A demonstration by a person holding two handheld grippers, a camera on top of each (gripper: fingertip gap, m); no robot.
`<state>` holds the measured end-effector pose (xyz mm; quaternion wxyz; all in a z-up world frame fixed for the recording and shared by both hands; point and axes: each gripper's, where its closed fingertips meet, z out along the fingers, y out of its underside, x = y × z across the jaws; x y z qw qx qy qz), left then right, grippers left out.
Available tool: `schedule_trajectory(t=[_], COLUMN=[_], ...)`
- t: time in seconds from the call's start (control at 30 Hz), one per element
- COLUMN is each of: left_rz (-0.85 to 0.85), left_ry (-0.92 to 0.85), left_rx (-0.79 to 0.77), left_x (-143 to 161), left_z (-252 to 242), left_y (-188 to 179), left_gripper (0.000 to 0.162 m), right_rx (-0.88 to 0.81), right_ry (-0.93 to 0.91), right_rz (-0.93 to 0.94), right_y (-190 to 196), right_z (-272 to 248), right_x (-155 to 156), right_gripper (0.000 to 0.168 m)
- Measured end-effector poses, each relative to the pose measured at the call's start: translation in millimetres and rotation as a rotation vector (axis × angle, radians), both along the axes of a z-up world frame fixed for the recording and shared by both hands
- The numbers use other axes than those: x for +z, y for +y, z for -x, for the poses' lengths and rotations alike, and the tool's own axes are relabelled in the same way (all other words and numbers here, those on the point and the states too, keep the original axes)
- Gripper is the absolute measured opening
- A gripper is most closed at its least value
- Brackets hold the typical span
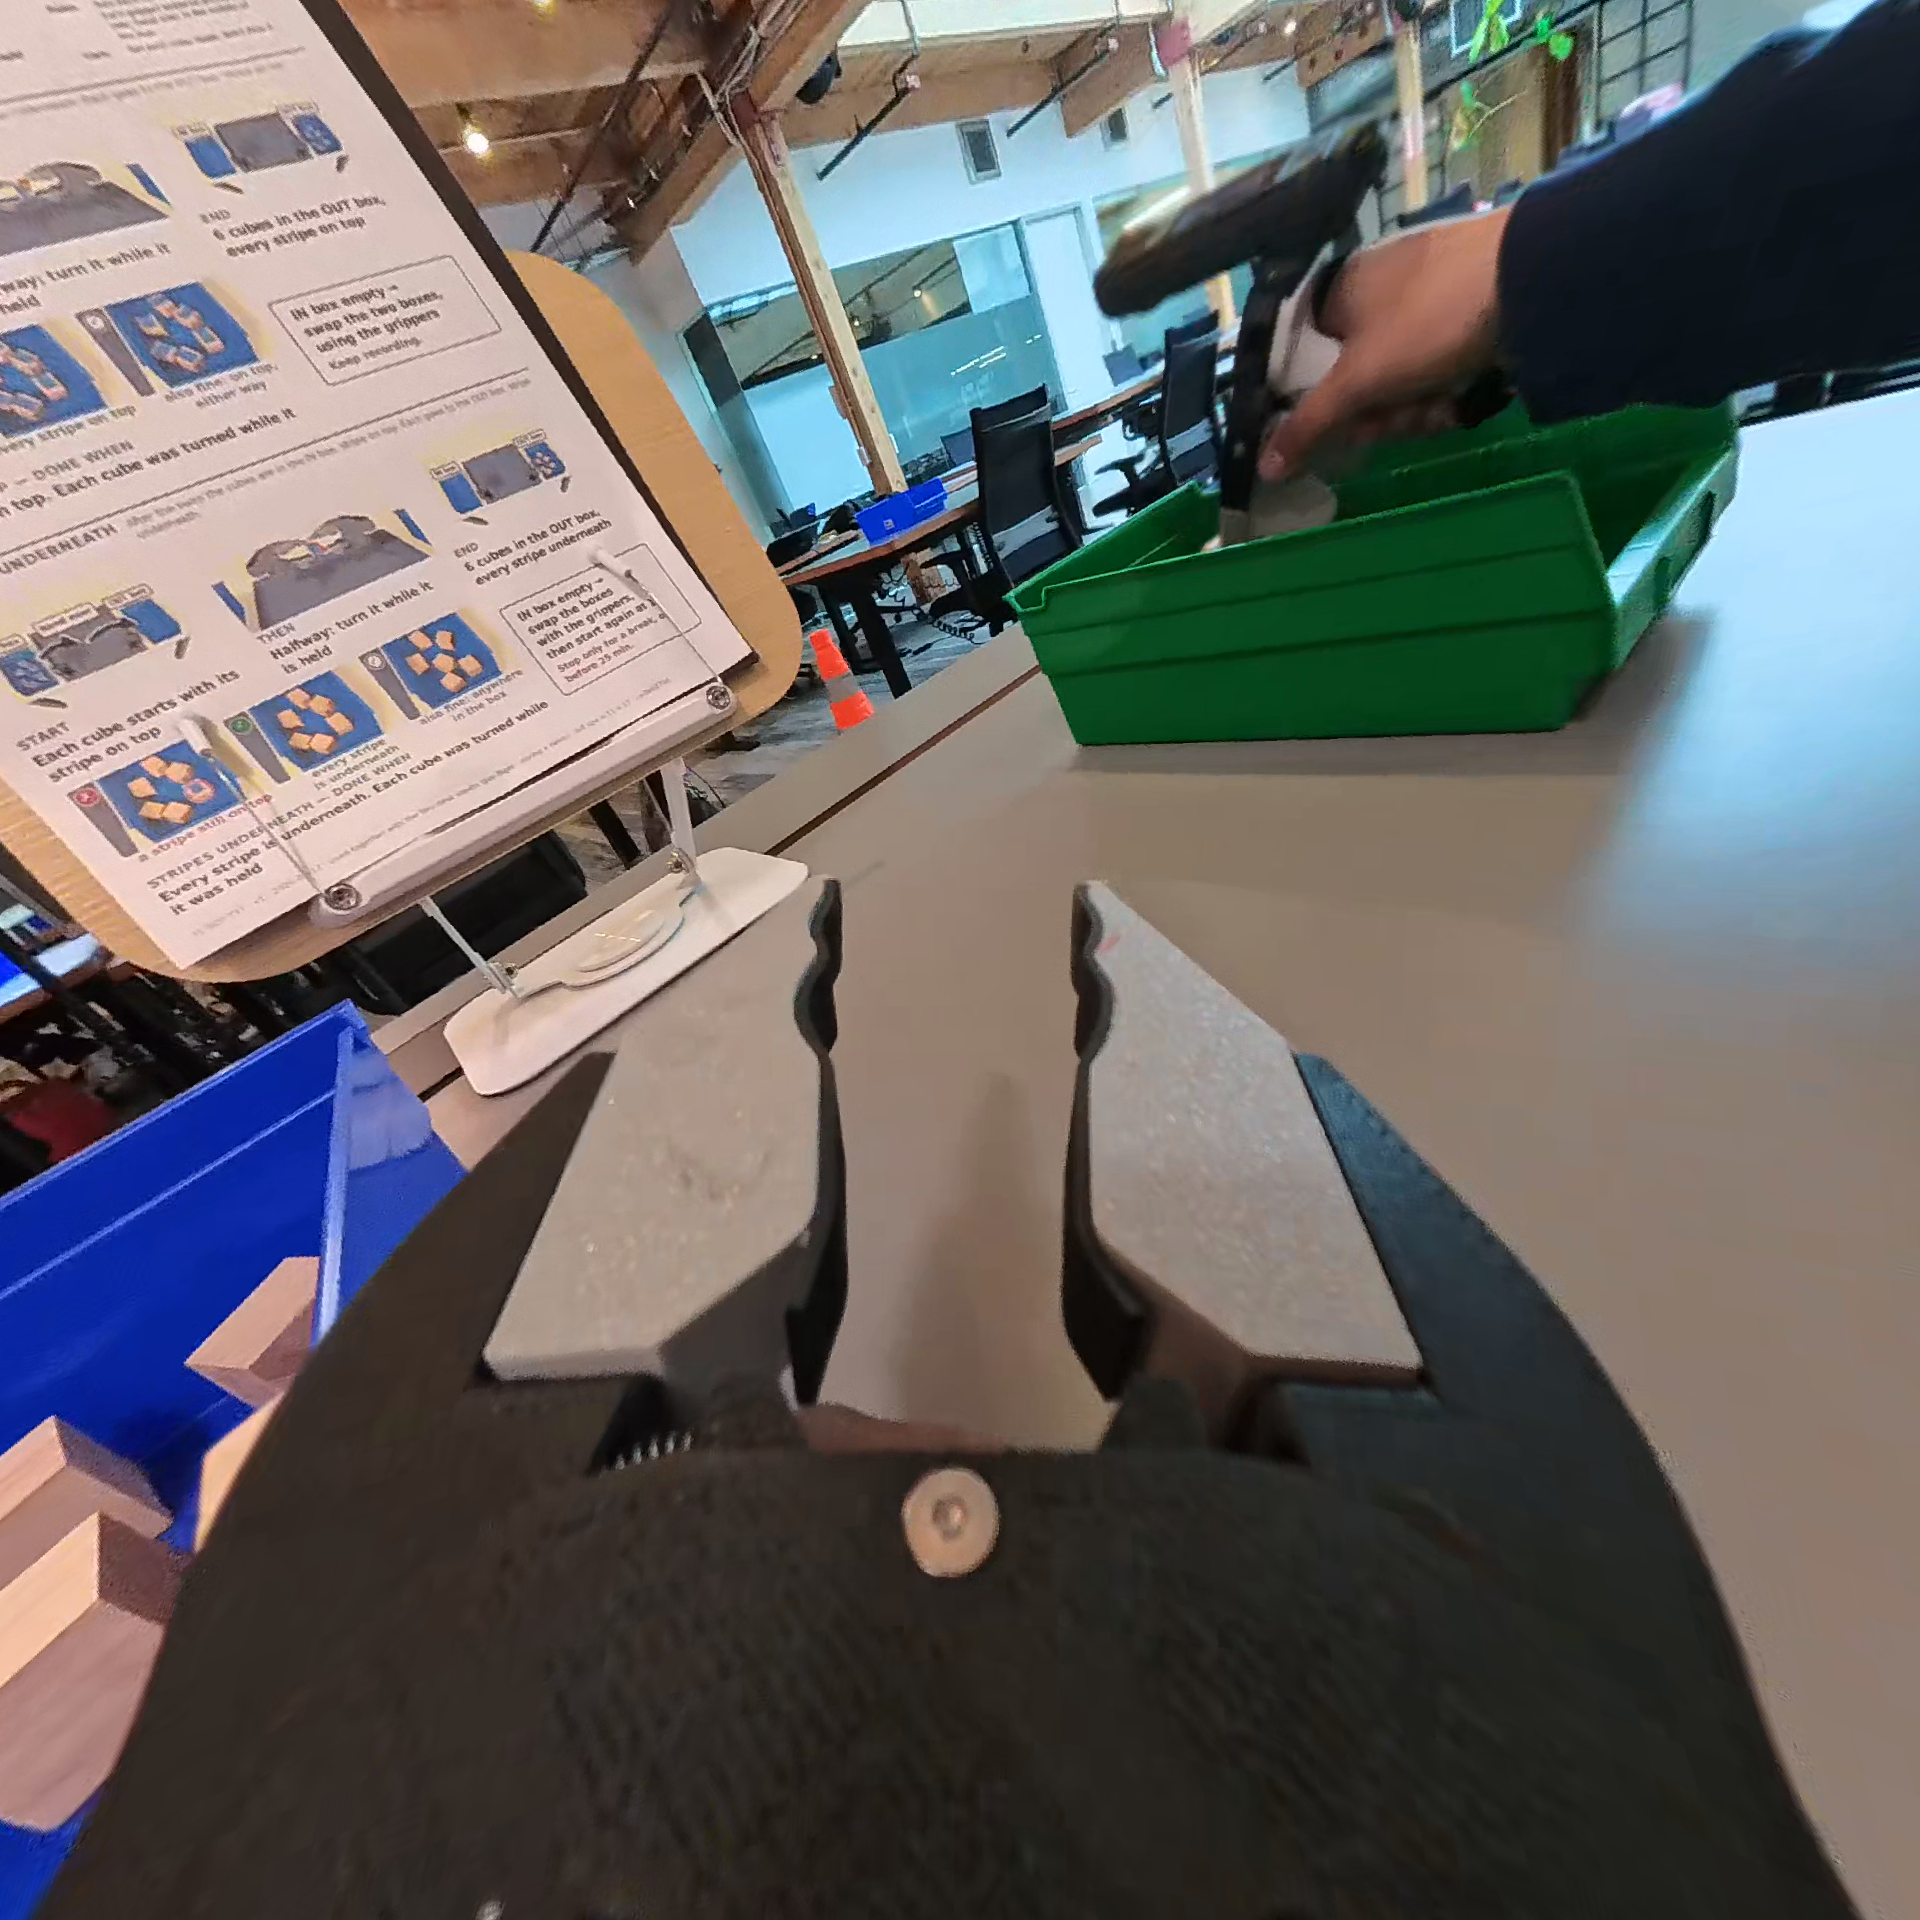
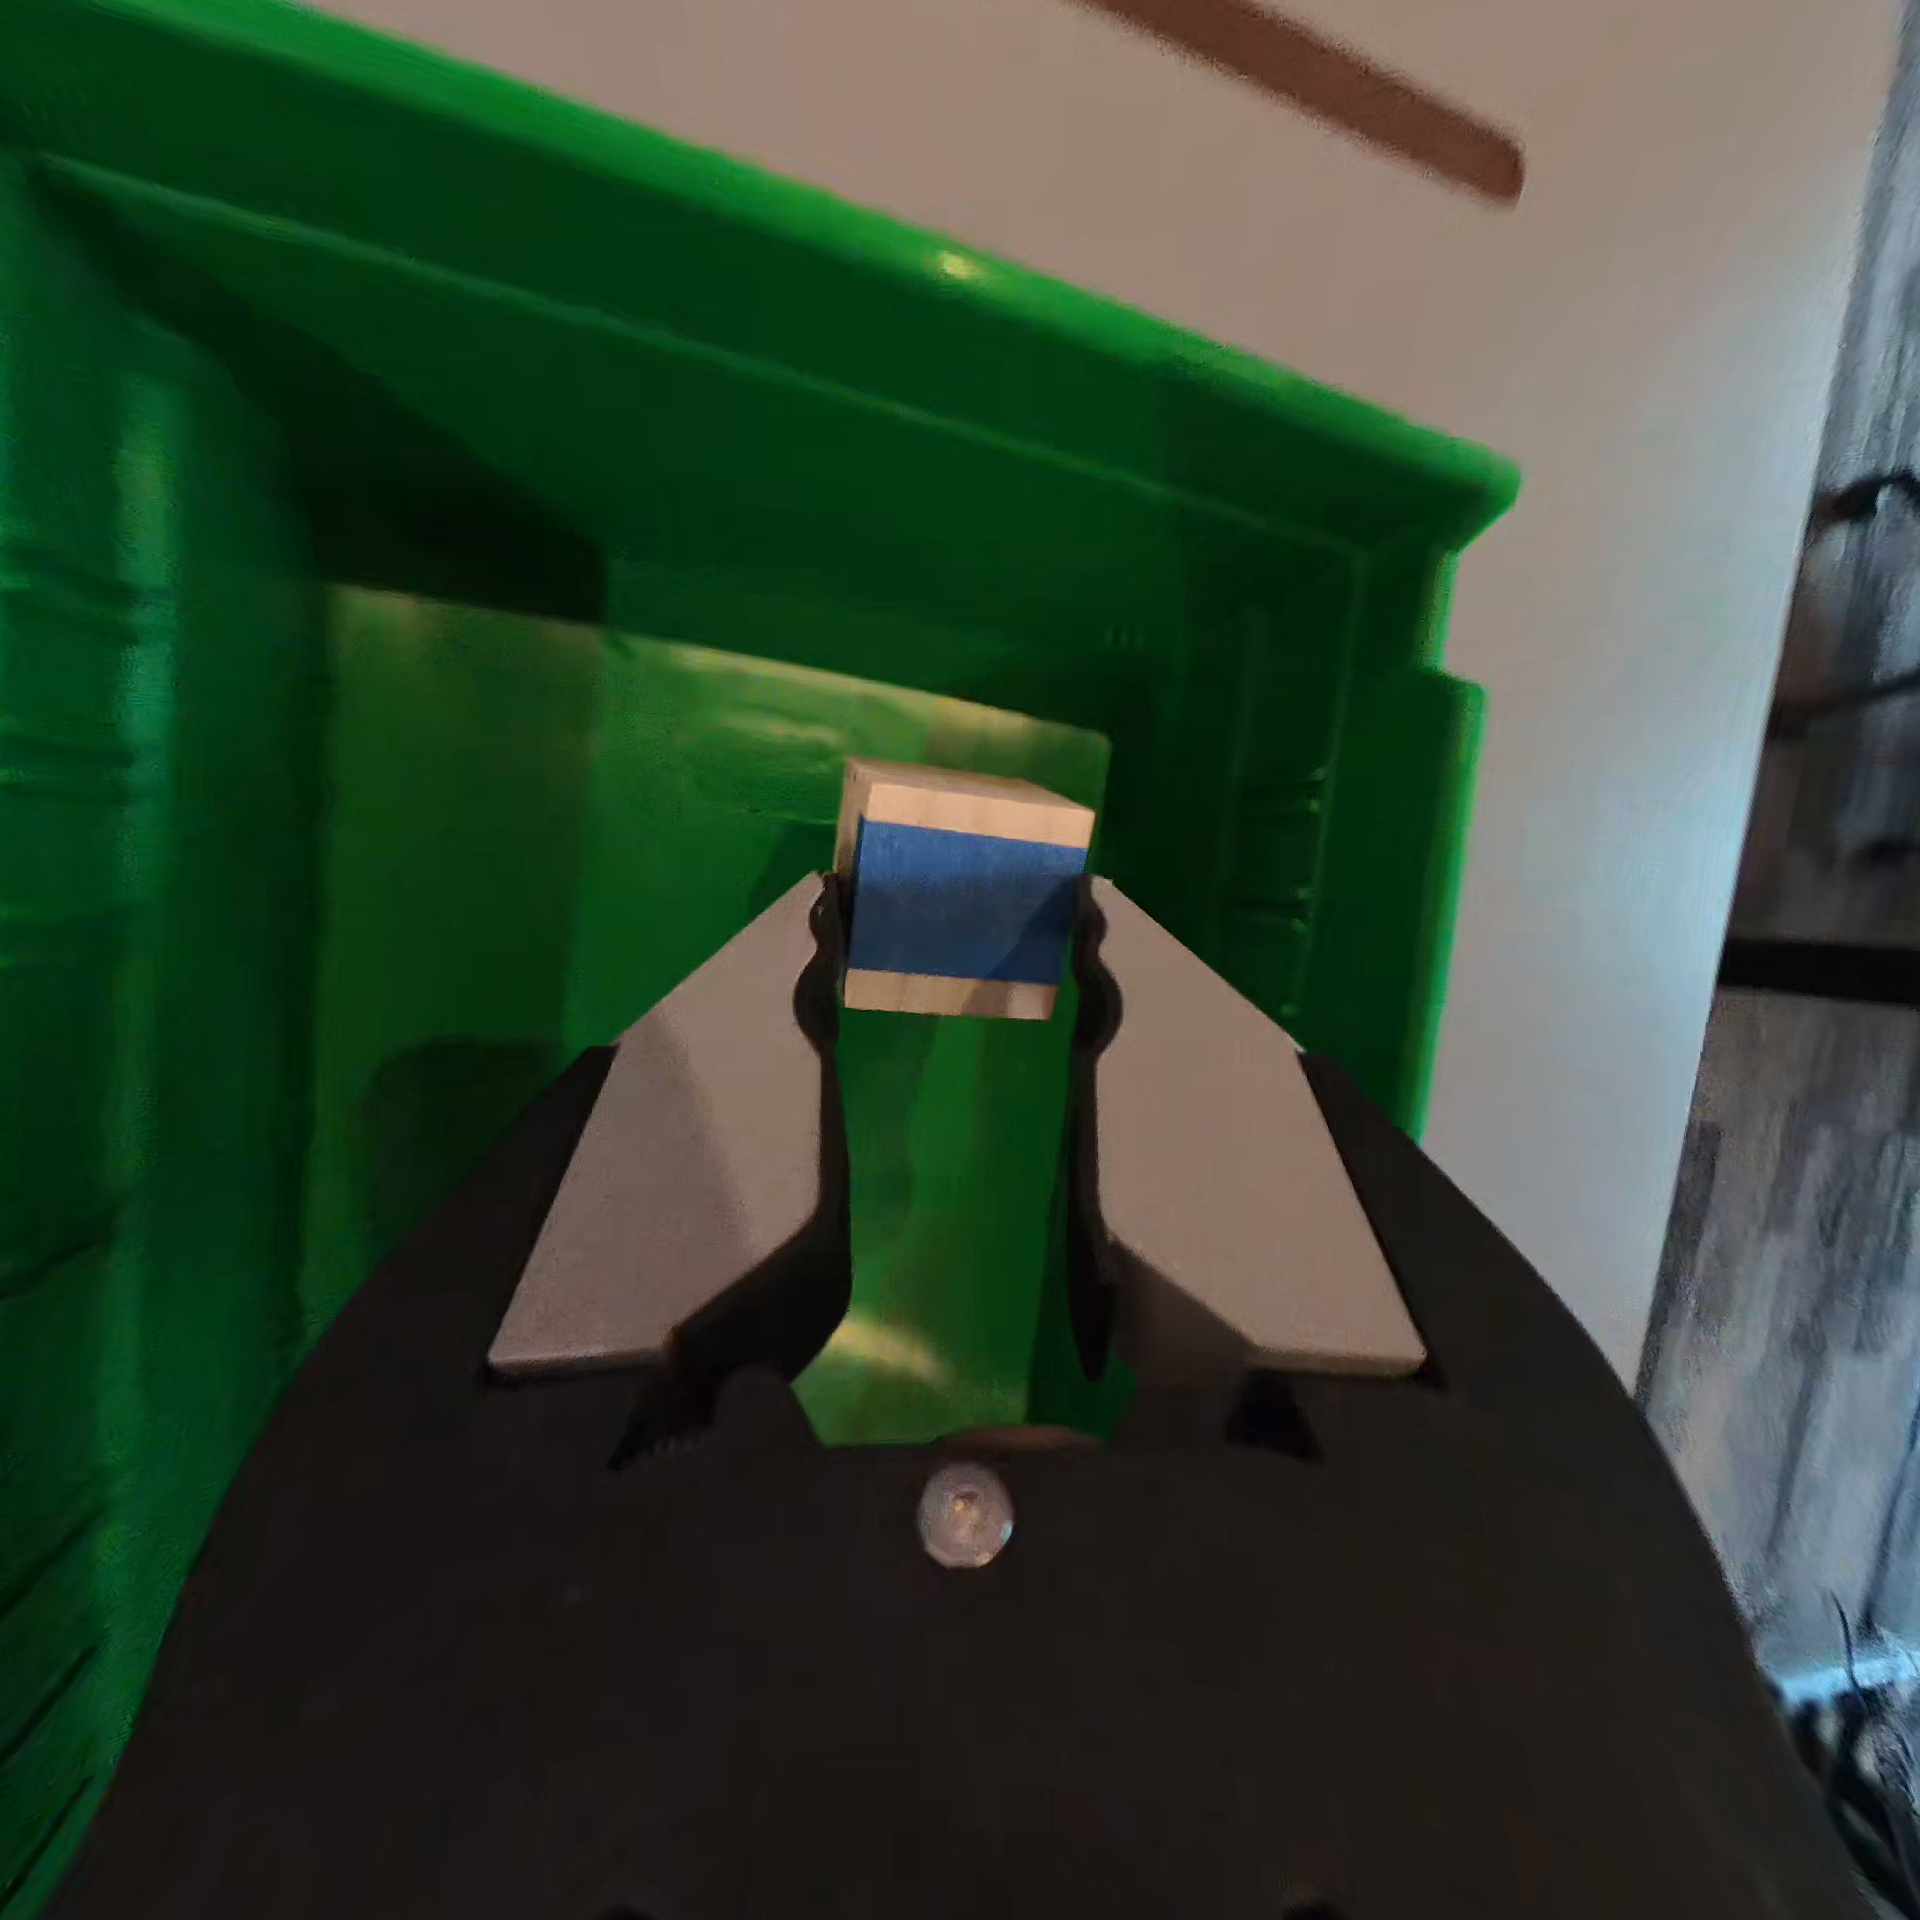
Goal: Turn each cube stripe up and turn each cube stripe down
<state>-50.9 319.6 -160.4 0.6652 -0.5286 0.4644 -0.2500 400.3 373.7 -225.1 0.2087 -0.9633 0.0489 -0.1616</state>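
The right tool (image 2: pixel 961 935) pinches a wooden cube (image 2: pixel 961 894) at its fingertips, blue stripe (image 2: pixel 961 909) facing the camera, inside the green bin (image 2: pixel 520 623) near its far corner. The left tool (image 1: pixel 951 935) hangs spread over bare grey bench (image 1: pixel 1455 935). Beside it, the blue bin (image 1: pixel 187 1226) holds more cubes (image 1: pixel 62 1621) by a printed instruction sheet (image 1: pixel 312 468).

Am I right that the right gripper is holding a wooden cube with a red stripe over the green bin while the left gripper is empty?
Not quite: the stripe is blue, not red, as the right wrist view shows. The rest stands: the right gripper holds the wooden cube over the green bin, and the left gripper is empty.
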Motion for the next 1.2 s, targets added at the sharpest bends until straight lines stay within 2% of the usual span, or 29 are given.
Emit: schedule_trajectory(t=[0.07,0.13,0.2,0.3,0.4,0.5,0.6,0.67,0.77,0.83,0.93,0.97,1.0,1.03,1.1,1.2], left_rz=[-0.010,0.011,0.040,0.040,0.070,0.090,0.083,0.078,0.082,0.066,0.033,0.063,0.109,0.153,0.203,0.216], left_ry=[0.005,0.008,0.006,-0.021,-0.049,-0.046,-0.046,-0.036,-0.015,0.013,0.022,0.004,-0.033,-0.070,-0.094,-0.049], left_rx=[0.004,-0.003,-0.014,-0.027,-0.041,-0.026,-0.059,-0.090,-0.148,-0.157,-0.100,-0.102,-0.100,-0.077,0.028,0.310], left_x=[-1,-3,-4,0,3,0,-2,-5,-11,-14,-13,-10,-6,0,16,49], left_z=[0,-1,-2,-1,0,1,2,1,-4,-7,-7,-6,-5,-1,11,48], left_y=[1,2,2,1,1,6,1,-4,-12,-16,-15,-16,-18,-16,-4,41], left_gripper=[0.041,0.039,0.038,0.043,0.043,0.044,0.044,0.044,0.045,0.057,0.069,0.072,0.068,0.063,0.064,0.066], right_rx=[-0.037,-0.069,-0.074,0.015,0.229,0.467,0.621,0.686,0.759,0.803,0.842,0.853,0.860,0.863,0.857,0.846], right_ry=[-0.003,0.041,0.068,0.041,0.144,0.384,0.519,0.498,0.316,0.224,-0.015,-0.032,-0.012,0.024,0.093,0.121], right_rz=[0.062,0.051,-0.032,-0.163,-0.358,-0.518,-0.561,-0.562,-0.624,-0.590,-0.567,-0.539,-0.528,-0.527,-0.518,-0.541], right_y=[1,6,17,31,40,31,22,25,38,37,35,32,31,29,28,28], right_z=[-14,-16,-11,17,104,220,308,344,367,374,363,364,367,372,377,373], right_x=[-18,-24,-11,28,70,87,65,39,14,1,-20,-27,-28,-28,-26,-20], right_gripper=[0.042,0.044,0.051,0.054,0.056,0.049,0.036,0.036,0.040,0.045,0.043,0.042,0.042,0.043,0.046,0.049])
